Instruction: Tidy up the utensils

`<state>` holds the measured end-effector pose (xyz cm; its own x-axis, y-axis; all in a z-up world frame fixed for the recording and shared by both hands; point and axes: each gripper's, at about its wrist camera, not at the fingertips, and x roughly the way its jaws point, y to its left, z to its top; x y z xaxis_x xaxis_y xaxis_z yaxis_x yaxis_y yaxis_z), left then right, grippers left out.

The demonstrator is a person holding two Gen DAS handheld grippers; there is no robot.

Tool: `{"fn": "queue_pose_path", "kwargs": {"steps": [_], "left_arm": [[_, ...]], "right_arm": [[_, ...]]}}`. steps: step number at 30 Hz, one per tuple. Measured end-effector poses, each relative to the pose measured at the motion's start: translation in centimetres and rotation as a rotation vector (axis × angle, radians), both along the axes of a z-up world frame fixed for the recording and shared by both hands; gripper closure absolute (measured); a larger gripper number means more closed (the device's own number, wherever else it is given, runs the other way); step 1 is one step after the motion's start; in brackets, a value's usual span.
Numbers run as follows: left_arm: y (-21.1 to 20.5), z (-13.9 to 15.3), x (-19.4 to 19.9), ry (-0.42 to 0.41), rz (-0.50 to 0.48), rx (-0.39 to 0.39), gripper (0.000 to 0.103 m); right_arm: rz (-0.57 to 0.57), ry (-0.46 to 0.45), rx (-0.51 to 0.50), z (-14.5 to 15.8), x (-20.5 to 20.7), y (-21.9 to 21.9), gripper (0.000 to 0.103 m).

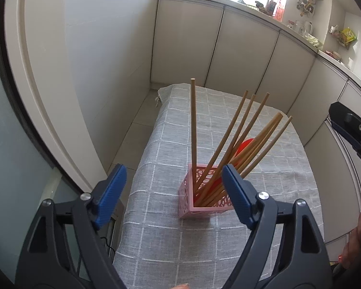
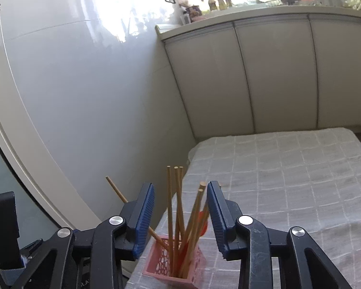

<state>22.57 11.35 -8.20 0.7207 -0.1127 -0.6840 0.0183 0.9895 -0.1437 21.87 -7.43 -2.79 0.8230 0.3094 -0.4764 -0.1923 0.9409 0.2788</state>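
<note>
Cabinets (image 1: 240, 55) with plain pale doors fill the far side of your view, under a cluttered counter (image 2: 264, 9), and a glossy white wall panel (image 2: 72, 84) runs down the left. In front of them stands the tabletop (image 1: 180, 125), covered by a grey cloth with a white grid pattern.

On that cloth, toward its left edge, sits the pink holder (image 1: 192, 210) — a small square basket with cut-out walls, standing upright. Your left claw (image 1: 174, 193) hangs above and just in front of it, its blue pads spread wide with nothing between them; the right pad overlaps the holder's right rim in the left wrist view. Your right claw (image 2: 180, 216) is over the holder too, released, its pads parted on either side of the stick tops without visibly touching any.

Inside the holder stand the wooden chopsticks (image 1: 231, 139), splayed like a fan: one stands nearly upright at the left corner, the others lean away to the right. In the right wrist view one stick slants out to the left behind the left pad. Among them a red utensil (image 1: 243, 145) shows — only its rounded end and a patch lower down are visible, so you cannot tell what kind it is.
</note>
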Motion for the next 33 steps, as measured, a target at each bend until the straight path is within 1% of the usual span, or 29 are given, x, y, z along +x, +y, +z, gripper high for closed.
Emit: {"fn": "queue_pose_path", "kwargs": {"steps": [3,5,6,8,10,13,16,18,20,24,28,33], "left_arm": [[-1.2,0.4,-0.8,0.017,-0.018,-0.009,0.015],[-2.2,0.9,-1.6,0.018,-0.031,0.003,0.009],[-2.8,1.3,-2.0,0.009,-0.038,0.013,0.007],[-4.1,2.5,-3.1,-0.021,-0.048,0.046,0.004],[-4.9,3.8,-4.3,-0.053,-0.040,0.071,0.002],[-6.1,5.8,-6.1,-0.092,-0.039,0.088,0.001],[-7.2,7.5,-8.0,-0.116,-0.052,0.106,0.001],[-7.8,8.3,-9.1,-0.120,-0.056,0.112,0.001],[-8.2,8.8,-9.9,-0.118,-0.047,0.113,0.001],[-8.2,9.2,-11.7,-0.132,-0.017,0.087,0.001],[-8.5,8.7,-12.6,-0.149,0.007,0.104,0.001],[-8.6,8.5,-12.9,-0.166,0.034,0.127,0.001]], "right_arm": [[-0.018,-0.009,-0.025,0.8,-1.7,-1.5,0.043],[-0.034,-0.020,-0.041,1.5,-3.0,-2.8,0.031],[-0.044,-0.027,-0.050,1.8,-3.7,-3.4,0.028],[-0.064,-0.039,-0.069,2.5,-5.0,-4.5,0.020],[-0.086,-0.047,-0.088,3.3,-6.1,-5.6,0.016],[-0.109,-0.054,-0.120,4.5,-8.2,-6.9,0.009],[-0.138,-0.053,-0.137,5.4,-10.0,-8.0,0.000],[-0.156,-0.038,-0.155,5.9,-11.1,-8.3,0.000],[-0.179,-0.007,-0.205,6.3,-11.7,-8.4,0.000],[-0.288,-0.014,-0.276,6.7,-13.7,-8.8,0.000],[-0.272,0.019,-0.266,6.3,-14.5,-9.2,0.000],[-0.249,0.041,-0.294,5.0,-14.5,-8.8,0.000]]}}
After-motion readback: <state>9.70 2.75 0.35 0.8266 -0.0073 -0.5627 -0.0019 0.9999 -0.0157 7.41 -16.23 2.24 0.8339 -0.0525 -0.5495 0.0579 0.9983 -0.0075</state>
